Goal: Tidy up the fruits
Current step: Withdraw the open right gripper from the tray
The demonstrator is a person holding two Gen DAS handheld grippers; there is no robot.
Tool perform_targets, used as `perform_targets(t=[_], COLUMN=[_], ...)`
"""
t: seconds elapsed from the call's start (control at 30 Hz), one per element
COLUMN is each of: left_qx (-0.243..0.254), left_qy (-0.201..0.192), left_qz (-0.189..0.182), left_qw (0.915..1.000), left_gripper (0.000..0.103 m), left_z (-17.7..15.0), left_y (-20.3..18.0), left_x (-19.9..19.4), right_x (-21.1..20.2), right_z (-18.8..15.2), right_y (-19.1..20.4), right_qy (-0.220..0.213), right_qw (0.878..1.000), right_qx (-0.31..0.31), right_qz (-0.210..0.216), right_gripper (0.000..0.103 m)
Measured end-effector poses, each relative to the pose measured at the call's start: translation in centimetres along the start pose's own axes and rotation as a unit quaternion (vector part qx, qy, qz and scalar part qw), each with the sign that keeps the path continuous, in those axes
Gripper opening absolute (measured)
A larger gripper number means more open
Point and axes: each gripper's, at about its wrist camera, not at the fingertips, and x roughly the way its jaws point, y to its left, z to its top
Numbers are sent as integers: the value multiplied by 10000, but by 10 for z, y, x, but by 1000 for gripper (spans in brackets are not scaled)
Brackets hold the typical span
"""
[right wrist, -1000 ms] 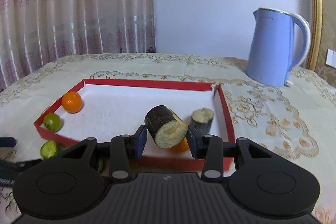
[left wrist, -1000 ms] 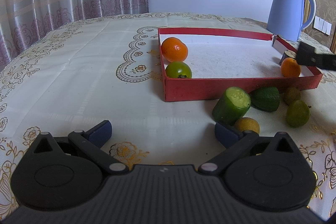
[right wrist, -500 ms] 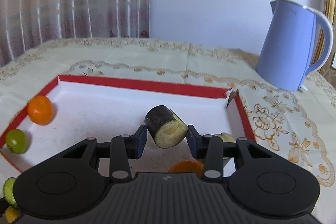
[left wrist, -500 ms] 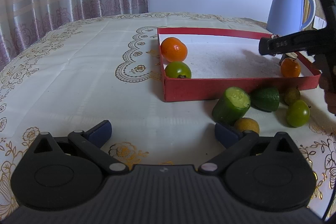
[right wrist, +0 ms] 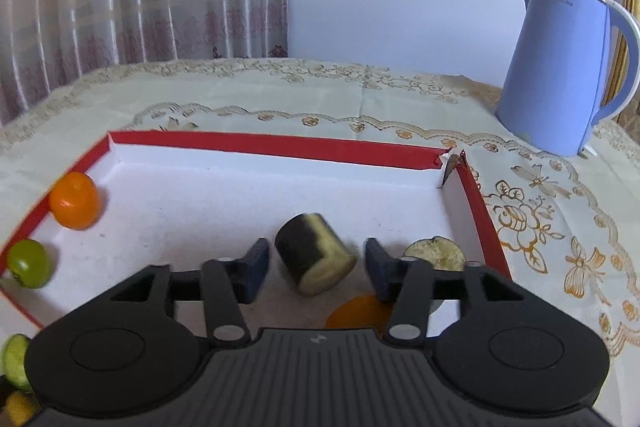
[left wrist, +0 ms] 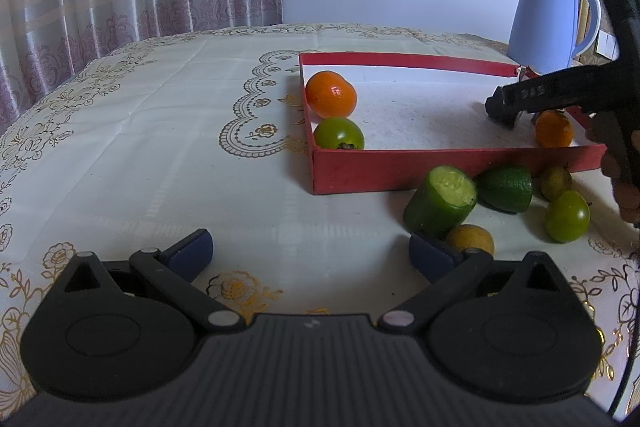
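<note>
While the eggplant chunk (right wrist: pixel 316 253) sits blurred between its pads, touching neither, the right gripper (right wrist: pixel 316 267) has just been opening over the red tray (right wrist: pixel 256 143) near its right wall. The left gripper (left wrist: pixel 310 253) gapes empty above the tablecloth (left wrist: pixel 160 147), cucumber (left wrist: pixel 440 201) beside its right finger.

On the tabletop (left wrist: pixel 160 147): a tray (left wrist: pixel 440 169), with a kettle (left wrist: pixel 550 19) behind its far right corner. In the tray: two round fruits (left wrist: pixel 331 100) at the left wall, one behind the other; an eggplant piece (right wrist: pixel 314 253) between the right tool's (right wrist: pixel 316 265) parted fingers, untouched; another piece (right wrist: pixel 434 253) just right. Before the tray's near wall: a cucumber chunk (left wrist: pixel 442 201) and small fruits (left wrist: pixel 567 215).
</note>
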Motion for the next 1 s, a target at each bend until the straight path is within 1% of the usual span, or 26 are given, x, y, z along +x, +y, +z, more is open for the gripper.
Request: perform_targets(t=[0.07,0.17,0.3,0.4,0.47,0.53,0.6,0.8,0.87,0.93,0.97,1.0], left_qx=[0,-2,-5,0,1,-1,-2,4,28,13,-24,-94], left_qy=[0,0,0,-1,-1,-1,-1,-30,-77,-94,-111,-120], left_qz=[0,-1,-3,0,0,0,0,-9,-84,-117,-146,-226], left_qw=[10000,10000,10000,10000,10000,10000,10000,10000,9999,9999,9998,9996], left_gripper=[103,103,103,103,103,103,103,103,103,103,103,103], left_z=[0,0,0,0,0,0,0,0,-2,-3,-4,-5], left_y=[0,0,0,0,0,0,0,0,-1,-2,-1,-1], left_x=[0,0,0,0,0,0,0,-1,-3,-7,-9,-12], right_x=[-11,-34,-70,-91,-99,-102,-103,-88,-84,-85,-85,-84], right_z=[-2,-8,-29,-50,-62,-68,-74,-83,-84,-86,-86,-86], right_y=[-3,-6,-12,-16,-22,-25,-30,-40,-42,-44,-44,-44], right_qy=[-149,-348,-578,-640,-608,-455,-411,-118,-20,-47,-31,6], right_qw=[9999,9994,9983,9977,9979,9988,9989,9989,9988,9985,9985,9985], right_qx=[61,77,-6,-149,-151,-107,7,290,362,416,422,432], right_qz=[-16,-9,8,-150,-147,-148,-221,-341,-342,-352,-361,-349], right_gripper=[69,69,69,69,69,69,69,69,70,72,77,79])
